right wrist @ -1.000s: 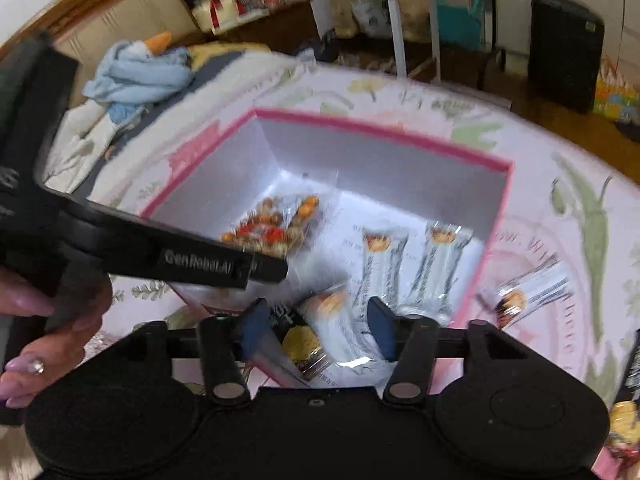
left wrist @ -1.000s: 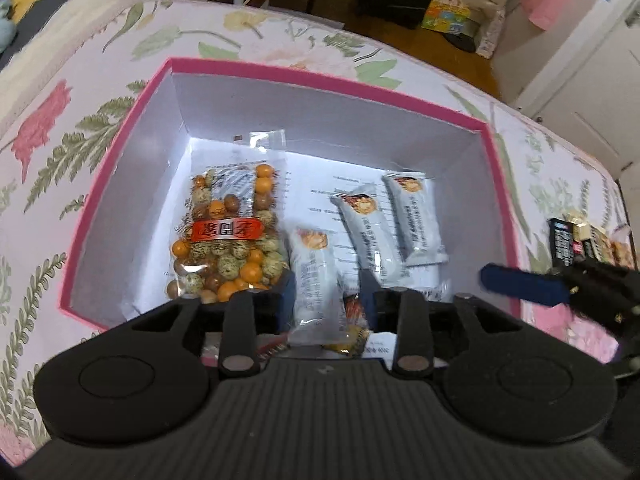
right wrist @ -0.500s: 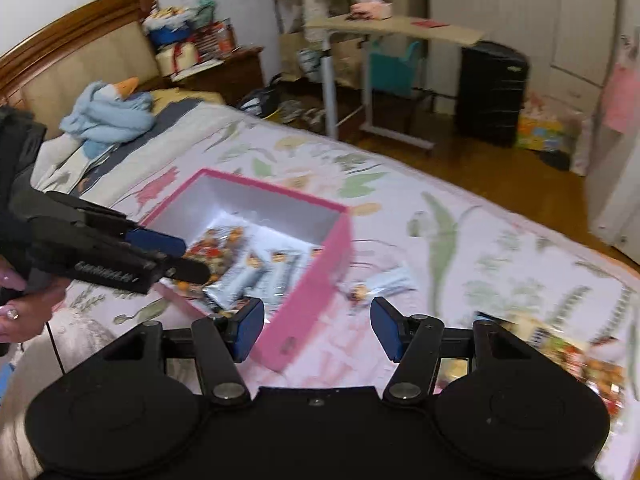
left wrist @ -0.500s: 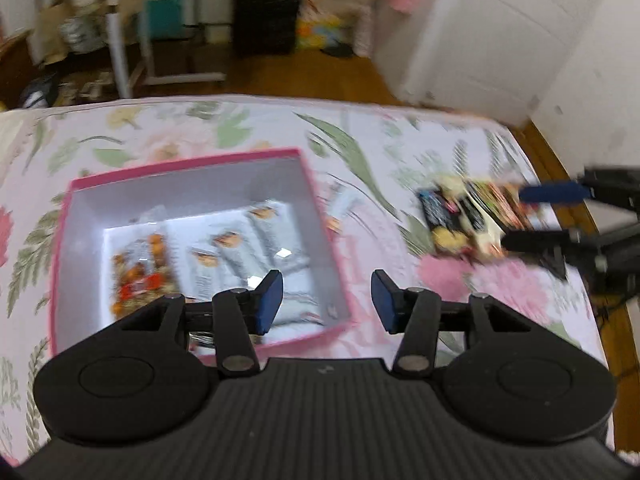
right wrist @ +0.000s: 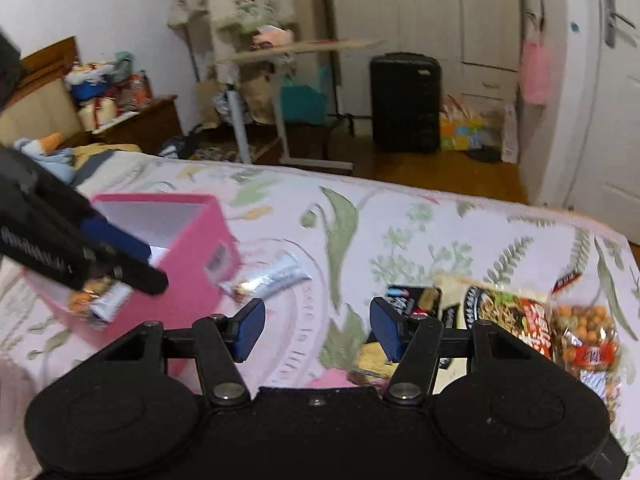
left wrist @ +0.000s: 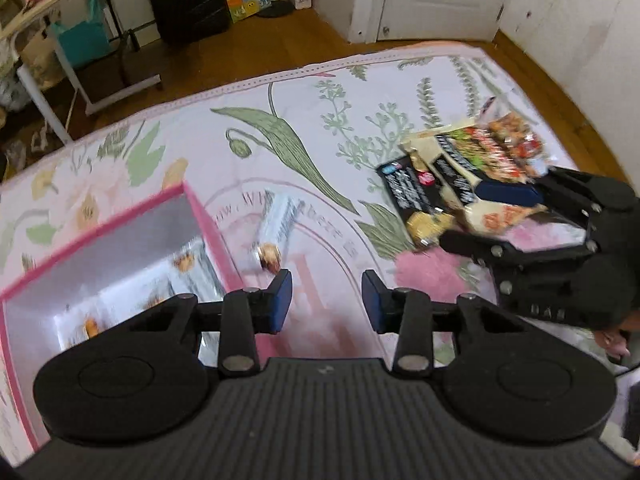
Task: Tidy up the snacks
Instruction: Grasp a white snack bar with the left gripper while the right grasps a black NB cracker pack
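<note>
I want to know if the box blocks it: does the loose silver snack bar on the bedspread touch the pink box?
Apart. In the right wrist view, bedspread shows between the silver snack bar and the pink box.

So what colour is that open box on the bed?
Pink outside, white inside: the open cardboard box shows best in the right wrist view.
</note>
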Motion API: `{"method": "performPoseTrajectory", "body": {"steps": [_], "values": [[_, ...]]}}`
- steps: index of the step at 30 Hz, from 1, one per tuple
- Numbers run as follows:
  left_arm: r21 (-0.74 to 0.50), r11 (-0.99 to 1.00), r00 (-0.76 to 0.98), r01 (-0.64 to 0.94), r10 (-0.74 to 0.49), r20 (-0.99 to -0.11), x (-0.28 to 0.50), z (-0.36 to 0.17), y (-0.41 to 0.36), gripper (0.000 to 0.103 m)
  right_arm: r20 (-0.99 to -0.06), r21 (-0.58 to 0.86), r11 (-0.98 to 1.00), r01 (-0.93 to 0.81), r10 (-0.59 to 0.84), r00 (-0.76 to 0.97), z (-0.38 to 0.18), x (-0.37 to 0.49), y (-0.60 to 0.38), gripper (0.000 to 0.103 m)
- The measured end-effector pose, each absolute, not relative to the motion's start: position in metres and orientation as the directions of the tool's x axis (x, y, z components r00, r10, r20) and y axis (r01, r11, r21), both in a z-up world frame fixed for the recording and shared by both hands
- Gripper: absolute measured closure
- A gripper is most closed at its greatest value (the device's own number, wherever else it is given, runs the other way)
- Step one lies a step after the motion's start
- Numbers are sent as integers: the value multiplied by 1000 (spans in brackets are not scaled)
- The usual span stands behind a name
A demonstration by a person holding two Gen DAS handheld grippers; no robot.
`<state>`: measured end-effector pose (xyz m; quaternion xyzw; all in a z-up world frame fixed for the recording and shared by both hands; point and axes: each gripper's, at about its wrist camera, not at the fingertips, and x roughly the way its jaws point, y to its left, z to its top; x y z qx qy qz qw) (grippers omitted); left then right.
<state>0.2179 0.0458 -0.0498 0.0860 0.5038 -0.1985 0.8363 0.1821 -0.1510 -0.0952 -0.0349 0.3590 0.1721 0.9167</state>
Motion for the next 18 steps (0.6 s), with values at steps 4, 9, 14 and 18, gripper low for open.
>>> {"method": "performPoseTrajectory", "body": {"steps": [4,9,14,18], "values": [[37,894,399,446,-162,-903,251,-74,21,65,-704,55,957,-284,239,669,-124,198,-161,40],[143,861,366,487,-53,-929,282,-114,-5,61,-749,67,961,-268,226,623,-158,215,-171,40],[220,837,342,501,42,-939,306,-137,-15,61,-757,133,954,-268,273,593,-175,228,-177,39],[288,825,362,486,110,-926,321,-151,-17,61,-772,129,953,-274,270,575,-179,241,-171,28]]}}
